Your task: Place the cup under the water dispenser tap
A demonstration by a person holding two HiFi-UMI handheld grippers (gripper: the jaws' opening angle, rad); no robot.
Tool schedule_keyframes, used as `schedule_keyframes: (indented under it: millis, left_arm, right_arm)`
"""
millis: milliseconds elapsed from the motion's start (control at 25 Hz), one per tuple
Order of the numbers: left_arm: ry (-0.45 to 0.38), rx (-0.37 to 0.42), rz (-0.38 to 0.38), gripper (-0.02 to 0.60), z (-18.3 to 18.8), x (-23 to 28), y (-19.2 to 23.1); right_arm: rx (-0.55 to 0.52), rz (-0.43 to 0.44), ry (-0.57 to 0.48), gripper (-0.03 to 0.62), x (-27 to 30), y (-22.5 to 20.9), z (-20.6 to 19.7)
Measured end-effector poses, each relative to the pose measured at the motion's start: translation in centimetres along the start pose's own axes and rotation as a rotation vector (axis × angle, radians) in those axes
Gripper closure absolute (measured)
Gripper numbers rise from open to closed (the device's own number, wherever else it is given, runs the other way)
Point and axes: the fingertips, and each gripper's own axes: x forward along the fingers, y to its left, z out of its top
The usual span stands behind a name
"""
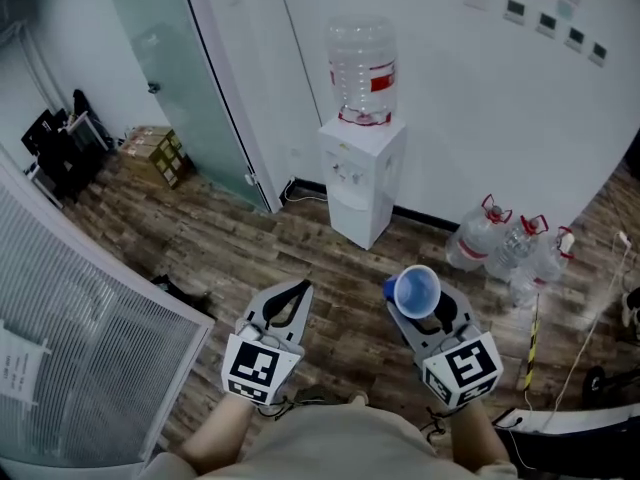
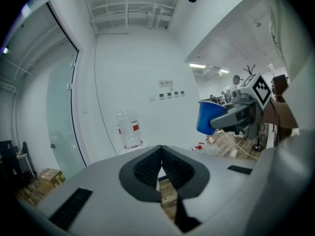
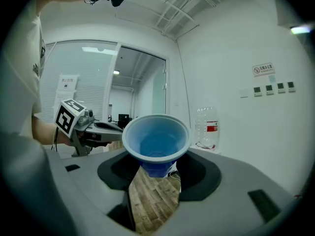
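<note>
1. The cup (image 3: 156,141) is up in the right gripper (image 3: 155,173), whose jaws stand apart and clamp its narrow lower part. The wide mouth rises above the pads, and the right gripper view looks straight into it: bare blue inside, no liquid.
2. It is a blue plastic cup, flared from a small base to a broad rolled rim, standing roughly upright.
3. From the head view, the cup (image 1: 417,291) sits at the tip of the right gripper (image 1: 420,306), well apart from the water dispenser (image 1: 360,178), which stands against the wall at about 11 o'clock from it.
4. On the white dispenser sits a big clear bottle (image 1: 363,68), neck down. It looks see-through all the way, and how much water it holds cannot be told.
5. More clear bottles (image 1: 510,248) with red handles stand on the wood floor at 2 o'clock from the cup, by the wall.
6. Cardboard boxes (image 1: 155,153) lie far off at 10 o'clock, beside the glass door; their contents are hidden.
7. The left gripper (image 2: 161,168) has its jaws closed, tips touching, nothing between them. It is held level with the right one and to its left.
8. Writing: the bottle carries a red label, and a wall sign (image 3: 264,70) hangs above a row of small panels, both too small to read.
</note>
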Motion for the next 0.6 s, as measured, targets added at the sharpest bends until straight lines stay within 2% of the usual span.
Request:
schedule_keyframes:
  millis: [320, 600]
  left_arm:
    - [0.008, 0.002, 0.034, 0.575, -0.5, 0.7, -0.6]
    - [-0.011, -0.011, 0.037, 0.575, -1.0, 2.8, 0.9]
  right_arm:
    - [0.001, 0.023, -0.002, 0.359, -0.2, -1.3, -1.1]
    - [-0.017, 0.034, 0.016, 0.359, 2.7, -1.8, -2.1]
